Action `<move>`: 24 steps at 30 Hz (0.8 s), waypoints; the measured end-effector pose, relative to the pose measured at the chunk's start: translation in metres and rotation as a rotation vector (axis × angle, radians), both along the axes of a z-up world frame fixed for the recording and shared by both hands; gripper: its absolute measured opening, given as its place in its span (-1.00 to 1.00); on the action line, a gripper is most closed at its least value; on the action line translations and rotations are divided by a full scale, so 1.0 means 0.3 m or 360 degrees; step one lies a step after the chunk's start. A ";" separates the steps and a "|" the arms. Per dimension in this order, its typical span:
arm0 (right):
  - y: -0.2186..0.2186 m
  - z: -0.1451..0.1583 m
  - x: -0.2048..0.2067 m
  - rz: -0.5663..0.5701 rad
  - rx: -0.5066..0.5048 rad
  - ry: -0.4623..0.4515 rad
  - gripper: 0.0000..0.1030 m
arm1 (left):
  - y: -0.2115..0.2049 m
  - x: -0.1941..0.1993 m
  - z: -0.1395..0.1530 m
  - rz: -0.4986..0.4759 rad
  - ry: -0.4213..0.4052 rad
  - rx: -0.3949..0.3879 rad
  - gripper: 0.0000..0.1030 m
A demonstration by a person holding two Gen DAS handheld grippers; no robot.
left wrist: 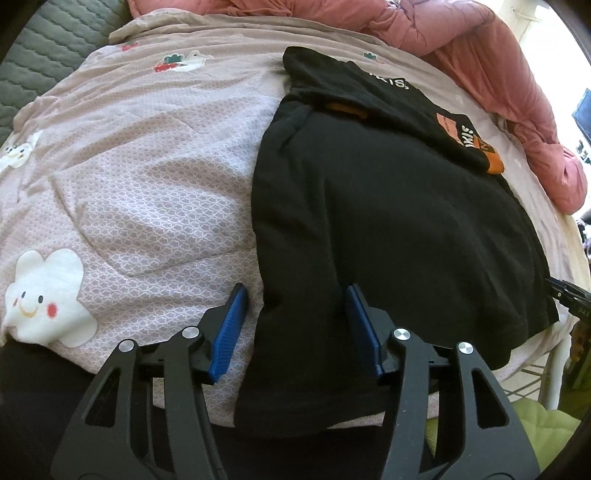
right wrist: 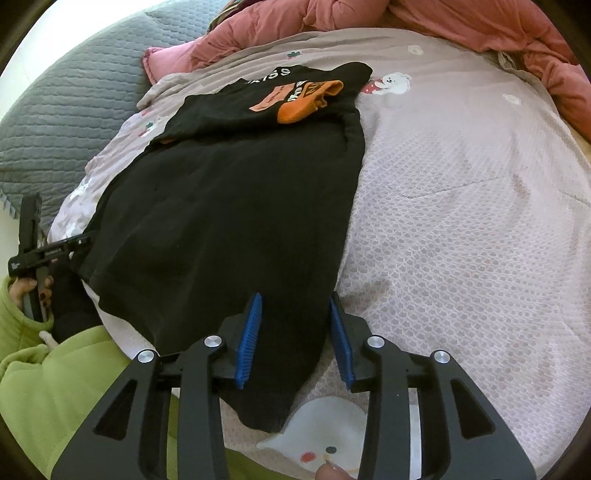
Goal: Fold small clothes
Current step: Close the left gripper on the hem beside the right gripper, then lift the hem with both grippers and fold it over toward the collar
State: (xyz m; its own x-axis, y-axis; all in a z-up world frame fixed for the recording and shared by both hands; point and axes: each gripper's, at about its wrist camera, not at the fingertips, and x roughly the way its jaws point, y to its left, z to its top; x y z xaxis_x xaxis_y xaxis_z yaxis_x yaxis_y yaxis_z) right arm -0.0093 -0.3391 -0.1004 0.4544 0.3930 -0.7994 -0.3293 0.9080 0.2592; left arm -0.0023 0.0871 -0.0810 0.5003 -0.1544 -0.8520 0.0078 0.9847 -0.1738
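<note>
A black shirt [left wrist: 388, 203] [right wrist: 229, 206] lies flat on the pink patterned bedsheet [left wrist: 147, 177] [right wrist: 461, 221], its far end folded back to show orange trim [right wrist: 314, 99] and printed lettering. My left gripper [left wrist: 295, 288] is open, straddling the shirt's near left corner; sheet shows between the left pad and the cloth. My right gripper [right wrist: 295, 295] is open too, its blue pads either side of the near right corner, which trails down between them. Neither pair of pads presses the fabric. The left gripper also shows at the left edge of the right wrist view.
A salmon quilted comforter [left wrist: 480, 62] [right wrist: 480, 22] is bunched along the far side of the bed. A grey quilted cover [right wrist: 66, 122] lies at the far left. A white cloud appliqué [left wrist: 44, 295] sits on the sheet. A person's green sleeve [right wrist: 55, 369] is near the bed's edge.
</note>
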 end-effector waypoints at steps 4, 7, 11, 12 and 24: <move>-0.005 0.013 -0.006 0.0012 -0.0032 -0.0025 -0.76 | -0.019 -0.008 0.011 -0.0021 -0.0016 0.0035 -0.46; -0.019 0.029 -0.015 0.0014 -0.0022 -0.0048 -0.84 | -0.023 -0.013 0.026 -0.0020 -0.0039 0.0046 -0.80; -0.042 0.077 -0.021 0.0012 0.0060 -0.0118 -0.85 | -0.015 -0.025 0.063 -0.0011 -0.0095 0.0017 -0.86; -0.048 0.091 -0.021 0.0008 0.0081 -0.0140 -0.85 | -0.012 -0.029 0.081 -0.0007 -0.0119 0.0008 -0.86; -0.090 0.236 0.050 -0.0054 0.0279 -0.0360 -0.86 | 0.047 0.030 0.237 0.0084 -0.0276 -0.0145 -0.87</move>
State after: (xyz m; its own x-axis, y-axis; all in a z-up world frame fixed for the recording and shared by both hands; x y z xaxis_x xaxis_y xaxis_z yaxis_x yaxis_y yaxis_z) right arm 0.0057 -0.3660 -0.0295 0.6287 0.4980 -0.5973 -0.3670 0.8672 0.3367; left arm 0.0067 0.1013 -0.0100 0.6479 -0.1965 -0.7360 -0.0057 0.9649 -0.2626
